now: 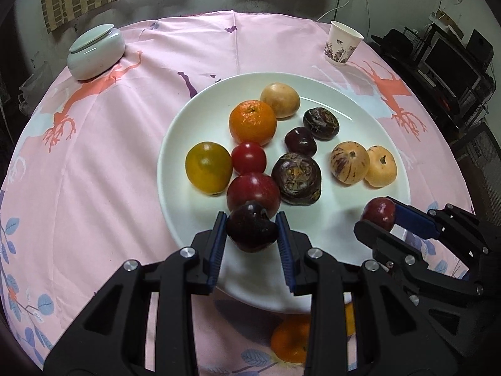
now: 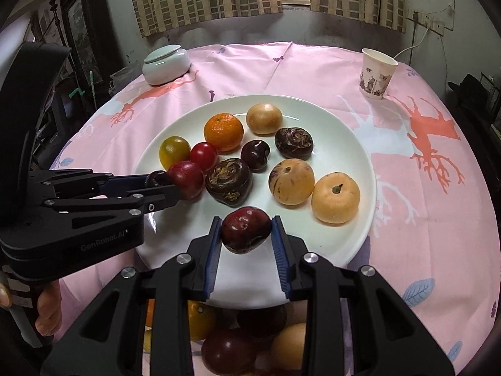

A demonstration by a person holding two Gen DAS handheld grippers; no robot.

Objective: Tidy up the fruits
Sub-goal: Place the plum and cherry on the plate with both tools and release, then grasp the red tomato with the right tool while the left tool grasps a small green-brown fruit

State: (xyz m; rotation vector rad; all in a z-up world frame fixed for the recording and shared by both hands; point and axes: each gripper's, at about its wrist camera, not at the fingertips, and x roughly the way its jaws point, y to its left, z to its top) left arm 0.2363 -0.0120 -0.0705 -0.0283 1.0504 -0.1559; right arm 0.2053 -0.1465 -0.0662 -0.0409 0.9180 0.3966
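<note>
Left wrist view: left gripper [image 1: 252,228] clamped on dark cherry [image 1: 251,231] over near rim of white plate [image 1: 353,94]; red plum [image 1: 253,192] just beyond. Right gripper [image 1: 383,216] at right, clamped on red fruit [image 1: 378,212].

Right wrist view: right gripper [image 2: 245,233] clamped on red fruit [image 2: 245,229] above near part of plate [image 2: 347,134]. Left gripper [image 2: 164,185] at left holds dark cherry [image 2: 156,178] beside plum [image 2: 187,178]. More fruit [image 2: 230,351] on bench near edge.

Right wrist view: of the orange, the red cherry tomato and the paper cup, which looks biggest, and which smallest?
1. Orange.
2. Paper cup, nearly the same; it stands farther from the camera, so this order is unsure.
3. Red cherry tomato, clearly smallest.
</note>
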